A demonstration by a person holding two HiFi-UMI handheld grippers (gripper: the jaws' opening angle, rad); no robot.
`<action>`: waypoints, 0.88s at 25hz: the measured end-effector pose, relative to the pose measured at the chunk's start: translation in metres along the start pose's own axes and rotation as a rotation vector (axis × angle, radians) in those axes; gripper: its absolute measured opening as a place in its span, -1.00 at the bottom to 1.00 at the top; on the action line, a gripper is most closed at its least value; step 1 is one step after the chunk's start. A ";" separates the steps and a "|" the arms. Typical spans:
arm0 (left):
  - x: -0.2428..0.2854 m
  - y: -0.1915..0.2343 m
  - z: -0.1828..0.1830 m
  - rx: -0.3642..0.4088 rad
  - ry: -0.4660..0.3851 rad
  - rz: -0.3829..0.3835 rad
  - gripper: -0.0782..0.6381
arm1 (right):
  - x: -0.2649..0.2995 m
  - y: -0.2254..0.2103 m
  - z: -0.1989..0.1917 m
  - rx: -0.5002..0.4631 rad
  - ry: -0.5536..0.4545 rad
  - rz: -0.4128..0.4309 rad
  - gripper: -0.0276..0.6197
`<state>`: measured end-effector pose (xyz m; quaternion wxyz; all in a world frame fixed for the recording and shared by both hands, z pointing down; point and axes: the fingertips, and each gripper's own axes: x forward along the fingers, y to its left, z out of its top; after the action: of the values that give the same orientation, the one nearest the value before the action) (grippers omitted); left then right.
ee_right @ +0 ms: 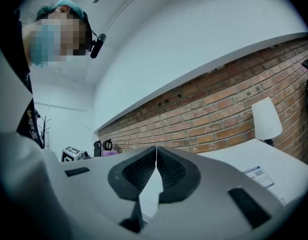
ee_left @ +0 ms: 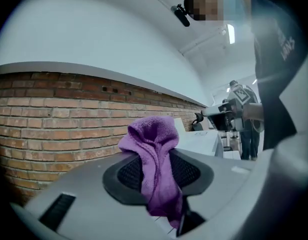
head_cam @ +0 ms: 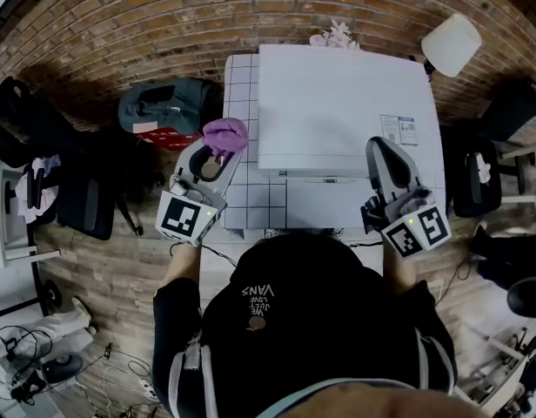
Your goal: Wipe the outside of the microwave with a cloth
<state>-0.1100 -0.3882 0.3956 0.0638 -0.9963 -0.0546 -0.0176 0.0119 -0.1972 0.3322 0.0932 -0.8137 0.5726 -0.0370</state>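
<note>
Microwave (head_cam: 338,103) sits white and boxy on a white tiled bench (head_cam: 237,85), its back toward the brick wall (head_cam: 164,7) at 12 o'clock in the head view. A small printed label (head_cam: 398,129) lies on its top, toward 3 o'clock.

The purple cloth (head_cam: 224,133) is at the microwave's 9 o'clock, just beside its left edge and over the tiled bench. The left gripper (head_cam: 217,153) has its jaws clamped on the cloth: in the left gripper view the terry fabric bunches up above the jaw tips and hangs down between the dark ribbed pads (ee_left: 126,171). Whether the cloth touches the microwave's side cannot be told.

The right gripper (ee_right: 156,159) is over the microwave's front right corner, at about 4 o'clock. Its jaws are pressed together tip to tip with nothing between them.

A white lampshade (head_cam: 452,43) stands at 1 o'clock from the microwave. A dark bag (head_cam: 164,107) lies on the floor at 9 o'clock, beyond the bench.
</note>
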 end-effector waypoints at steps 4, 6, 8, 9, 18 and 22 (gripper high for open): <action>-0.008 -0.015 -0.038 -0.028 -0.030 -0.024 -0.39 | 0.014 0.028 -0.015 -0.005 0.031 -0.003 -0.90; -0.010 -0.025 -0.053 -0.096 -0.044 -0.028 -0.39 | 0.018 0.037 -0.021 -0.010 0.048 -0.005 -0.90; -0.009 -0.031 -0.063 -0.159 -0.069 -0.024 -0.39 | 0.022 0.043 -0.026 -0.012 0.061 -0.006 -0.90; -0.008 -0.033 -0.066 -0.183 -0.081 -0.025 -0.39 | 0.024 0.046 -0.029 -0.012 0.066 -0.006 -0.90; 0.025 -0.007 -0.086 -0.274 -0.141 -0.049 -0.39 | 0.036 0.057 -0.035 -0.047 0.110 -0.031 -0.90; 0.060 0.027 -0.088 -0.239 -0.161 -0.069 -0.39 | 0.037 0.058 -0.034 -0.054 0.114 -0.041 -0.90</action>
<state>-0.0501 -0.4195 0.4822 -0.0608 -0.9925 -0.0911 0.0539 -0.0345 -0.2544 0.3530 0.0379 -0.8241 0.5608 -0.0698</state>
